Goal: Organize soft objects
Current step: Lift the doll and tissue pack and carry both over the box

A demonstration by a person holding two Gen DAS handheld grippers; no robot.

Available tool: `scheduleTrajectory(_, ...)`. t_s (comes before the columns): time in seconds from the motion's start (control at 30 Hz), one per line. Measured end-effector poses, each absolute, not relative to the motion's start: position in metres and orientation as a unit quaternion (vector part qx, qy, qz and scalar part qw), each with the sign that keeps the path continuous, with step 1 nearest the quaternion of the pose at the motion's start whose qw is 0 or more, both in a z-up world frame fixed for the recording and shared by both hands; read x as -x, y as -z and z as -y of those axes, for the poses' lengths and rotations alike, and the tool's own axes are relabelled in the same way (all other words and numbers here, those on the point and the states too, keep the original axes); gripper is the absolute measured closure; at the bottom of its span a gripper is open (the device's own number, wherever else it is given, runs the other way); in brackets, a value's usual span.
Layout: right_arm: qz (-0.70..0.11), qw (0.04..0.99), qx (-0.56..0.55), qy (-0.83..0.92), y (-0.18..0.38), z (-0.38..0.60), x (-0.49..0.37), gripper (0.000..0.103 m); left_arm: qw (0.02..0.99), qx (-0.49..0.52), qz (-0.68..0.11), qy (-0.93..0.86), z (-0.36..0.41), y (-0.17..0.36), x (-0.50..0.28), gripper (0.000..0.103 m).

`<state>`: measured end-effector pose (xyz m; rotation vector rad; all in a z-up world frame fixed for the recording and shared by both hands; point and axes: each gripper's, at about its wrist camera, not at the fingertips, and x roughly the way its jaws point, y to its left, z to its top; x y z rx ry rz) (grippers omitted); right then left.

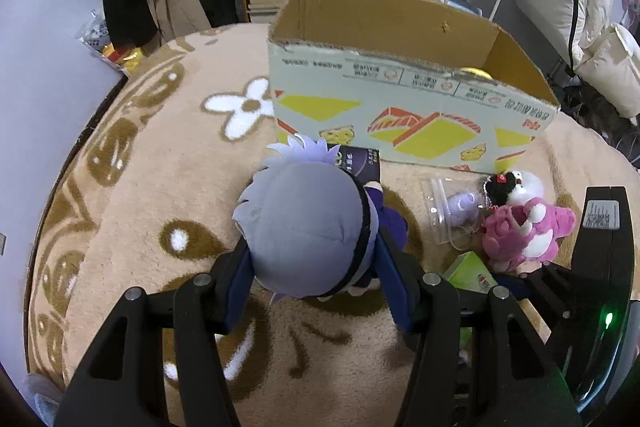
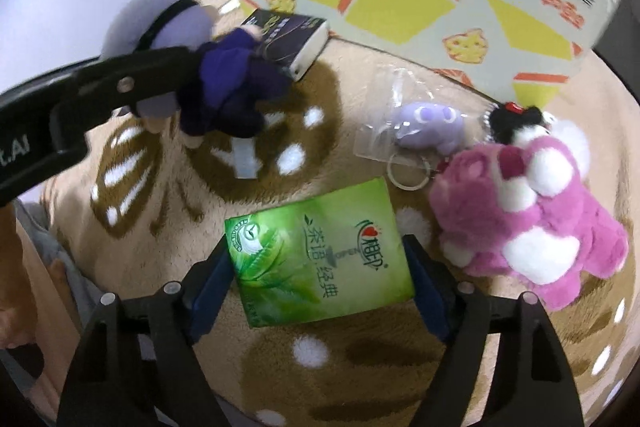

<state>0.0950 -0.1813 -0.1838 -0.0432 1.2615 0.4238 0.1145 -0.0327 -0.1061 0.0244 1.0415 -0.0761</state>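
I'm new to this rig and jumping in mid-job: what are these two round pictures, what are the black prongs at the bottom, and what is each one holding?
Each picture comes from a fisheye camera on a hand-held gripper, looking along its two fingers; a person carries both.

Left view: the left gripper is clamped on a grey-haired plush doll, held above a bear-patterned rug, before an open cardboard box.

Right view: the right gripper stands open around a green tissue pack on the rug, not pinching it. Beside it lie a pink plush bear, a bagged lilac keychain toy, a black-and-white plush and a dark packet.
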Motion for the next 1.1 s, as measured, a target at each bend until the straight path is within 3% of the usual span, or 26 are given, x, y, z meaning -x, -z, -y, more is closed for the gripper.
scheduleTrajectory(0.23,-0.507,0.846,-0.014,-0.164,0.137,0.212,-0.085,0.019,0.888,-0.013,-0.459,0.026,0.029,0.087,-0.099,0.047)
scheduleTrajectory(0.87,-0.305,0.944,-0.05,-0.117,0.036,0.236,-0.077,0.019,0.974,-0.046,-0.22,-0.002,0.03,0.001,-0.048,0.047)
scheduleTrajectory(1.1,-0.272,0.955,-0.032,-0.11,0.012,0.236,-0.093,0.019,0.978,-0.042,-0.201,0.022,0.042,-0.024,-0.071,0.047)
